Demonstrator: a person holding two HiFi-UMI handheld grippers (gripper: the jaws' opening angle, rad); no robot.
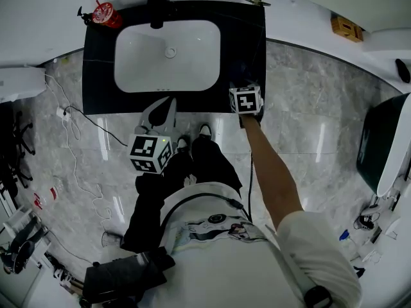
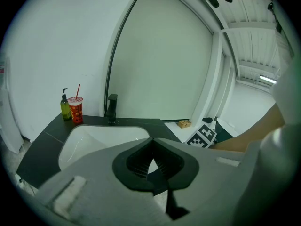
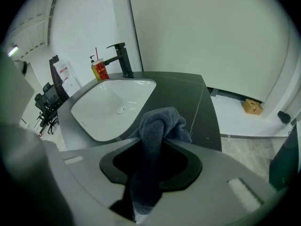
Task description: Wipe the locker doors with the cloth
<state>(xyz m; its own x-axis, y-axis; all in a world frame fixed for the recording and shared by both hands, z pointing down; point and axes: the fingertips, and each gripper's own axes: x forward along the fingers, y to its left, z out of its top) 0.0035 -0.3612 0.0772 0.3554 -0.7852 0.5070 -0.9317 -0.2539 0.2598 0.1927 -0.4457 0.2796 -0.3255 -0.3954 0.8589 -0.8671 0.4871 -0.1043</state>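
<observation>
A grey-blue cloth (image 3: 162, 121) is bunched between the jaws of my right gripper (image 3: 153, 138), which is shut on it; the cloth bulges out past the tips and hangs down behind them. In the head view the right gripper (image 1: 246, 98) hangs over the front right corner of the black counter (image 1: 247, 43). My left gripper (image 2: 151, 147) is shut with nothing in it. It sits just in front of the counter's front edge (image 1: 164, 104), pointing towards the white sink (image 1: 138, 69). No locker door can be made out in any view.
A black tap (image 1: 156, 8) stands behind the sink, with a red cup (image 1: 106, 15) and a soap bottle (image 2: 65, 108) at the counter's back left. A small cardboard box (image 1: 347, 27) lies on the floor to the right, and white cables (image 1: 70, 146) to the left.
</observation>
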